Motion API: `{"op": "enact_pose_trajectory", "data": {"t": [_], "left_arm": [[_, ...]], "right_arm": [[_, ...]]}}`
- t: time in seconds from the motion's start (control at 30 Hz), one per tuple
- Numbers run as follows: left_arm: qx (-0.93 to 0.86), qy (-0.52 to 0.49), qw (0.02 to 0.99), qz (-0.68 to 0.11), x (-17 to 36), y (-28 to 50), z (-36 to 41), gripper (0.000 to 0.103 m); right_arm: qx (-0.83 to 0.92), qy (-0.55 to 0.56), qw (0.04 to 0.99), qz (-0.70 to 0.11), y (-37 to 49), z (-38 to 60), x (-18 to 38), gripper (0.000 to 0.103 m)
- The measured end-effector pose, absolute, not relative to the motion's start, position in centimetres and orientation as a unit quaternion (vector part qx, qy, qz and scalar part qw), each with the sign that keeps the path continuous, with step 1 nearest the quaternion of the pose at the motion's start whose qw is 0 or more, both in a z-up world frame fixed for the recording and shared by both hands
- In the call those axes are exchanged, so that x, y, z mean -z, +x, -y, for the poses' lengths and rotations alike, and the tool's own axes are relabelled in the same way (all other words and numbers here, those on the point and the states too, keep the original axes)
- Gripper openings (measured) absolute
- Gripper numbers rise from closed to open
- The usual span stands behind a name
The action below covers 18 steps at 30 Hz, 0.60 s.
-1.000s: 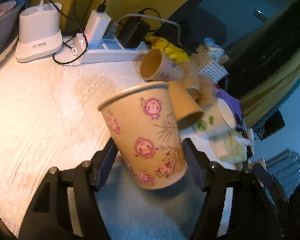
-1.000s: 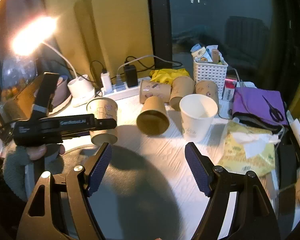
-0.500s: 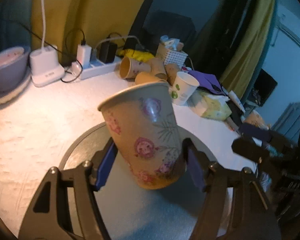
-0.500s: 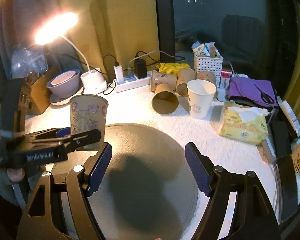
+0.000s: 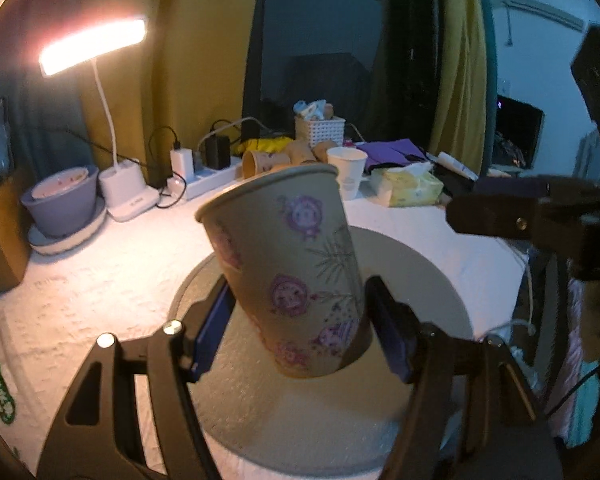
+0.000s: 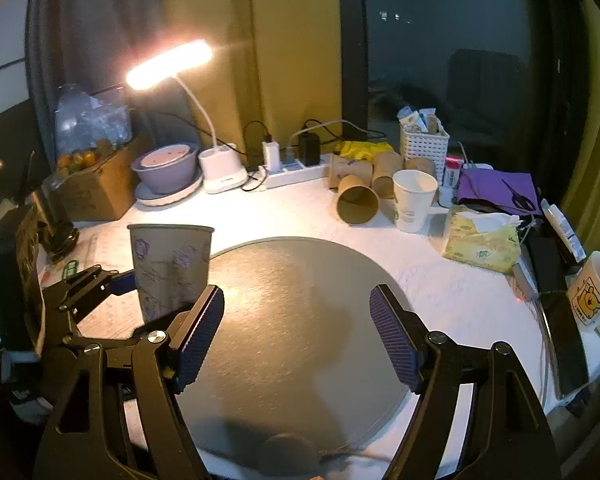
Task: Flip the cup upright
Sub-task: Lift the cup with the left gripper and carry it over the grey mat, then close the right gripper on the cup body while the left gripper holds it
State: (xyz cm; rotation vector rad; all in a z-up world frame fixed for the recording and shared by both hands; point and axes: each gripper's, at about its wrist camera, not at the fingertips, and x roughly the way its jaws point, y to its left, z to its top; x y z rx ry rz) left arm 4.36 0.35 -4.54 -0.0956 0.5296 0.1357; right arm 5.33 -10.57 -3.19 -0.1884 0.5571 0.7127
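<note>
A brown paper cup (image 5: 296,264) with pink cartoon prints is held mouth up, slightly tilted, between the blue pads of my left gripper (image 5: 300,328), above the left part of a round grey mat (image 5: 416,288). In the right wrist view the same cup (image 6: 170,266) stands upright at the mat's left edge (image 6: 300,320), gripped by the left gripper (image 6: 100,288). My right gripper (image 6: 298,334) is open and empty over the mat's near part; it also shows at the right in the left wrist view (image 5: 500,216).
Several brown cups (image 6: 358,204) lie on their sides at the back beside an upright white cup (image 6: 414,200). A tissue pack (image 6: 480,238), white basket (image 6: 424,144), power strip (image 6: 296,172), lit desk lamp (image 6: 168,64), purple bowl (image 6: 168,168) and a mug (image 6: 592,294) ring the mat.
The left gripper carried the cup back from the far cups toward the near left of the mat, and its view tilted up. The right gripper pulled back and stayed open.
</note>
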Motion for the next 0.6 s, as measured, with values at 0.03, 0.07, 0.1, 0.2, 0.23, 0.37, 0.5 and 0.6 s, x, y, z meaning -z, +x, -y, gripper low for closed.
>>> {"op": "enact_pose_trajectory", "data": {"t": [0.03,0.07,0.1,0.2,0.23,0.37,0.5,0.6], "left_arm": [[-0.064,-0.047,0.962,-0.262,4.7,4.2,-0.3,0.068],[-0.06,-0.048,0.962,-0.262,4.8,3.9,-0.3,0.068],[-0.059,-0.048,0.963,-0.26,4.9,3.6,-0.2,0.068],[-0.028,-0.049,0.969,-0.239,4.9,2.4,0.4,0.068],[-0.02,-0.044,0.972,-0.232,4.9,2.1,0.8,0.068],[0.012,-0.018,0.976,-0.218,5.1,1.1,2.6,0.068],[0.037,-0.009,0.976,-0.212,5.5,0.5,4.0,0.068],[0.054,0.01,0.978,-0.199,5.6,-0.2,5.1,0.068]], "right_arm": [[-0.347,-0.092,0.894,-0.269,4.8,10.5,3.2,0.078],[-0.35,-0.094,0.892,-0.27,4.3,10.3,3.3,0.078],[-0.357,-0.094,0.889,-0.271,3.8,10.3,3.4,0.078],[-0.384,-0.089,0.876,-0.278,2.4,10.2,3.7,0.078],[-0.395,-0.087,0.87,-0.281,2.0,10.3,3.9,0.078],[-0.433,-0.07,0.848,-0.298,0.9,10.6,4.4,0.078],[-0.458,-0.066,0.83,-0.311,0.2,10.4,4.9,0.078],[-0.469,-0.062,0.821,-0.32,0.1,10.3,5.2,0.078]]}}
